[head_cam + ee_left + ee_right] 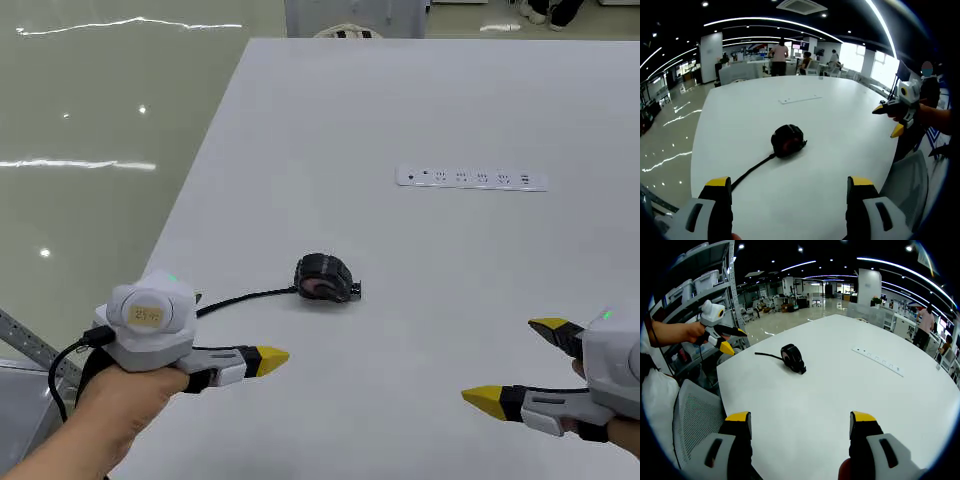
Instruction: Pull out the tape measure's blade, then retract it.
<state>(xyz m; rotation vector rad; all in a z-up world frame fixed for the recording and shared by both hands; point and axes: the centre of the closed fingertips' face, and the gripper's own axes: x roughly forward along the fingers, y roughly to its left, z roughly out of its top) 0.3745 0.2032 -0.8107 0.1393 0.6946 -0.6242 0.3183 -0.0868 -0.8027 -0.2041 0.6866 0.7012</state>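
White bench (420, 110) holds the tape (325, 278) ahead of your open left gripper (788, 184), farther from your open right gripper (512, 360).

"25" on yellow label (146, 315), left gripper (268, 360); rest illegible.

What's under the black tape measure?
The tape measure lies on the white table, with its black strap trailing across the tabletop. The patch of table right beneath it is covered, so I can't see whether anything is there.
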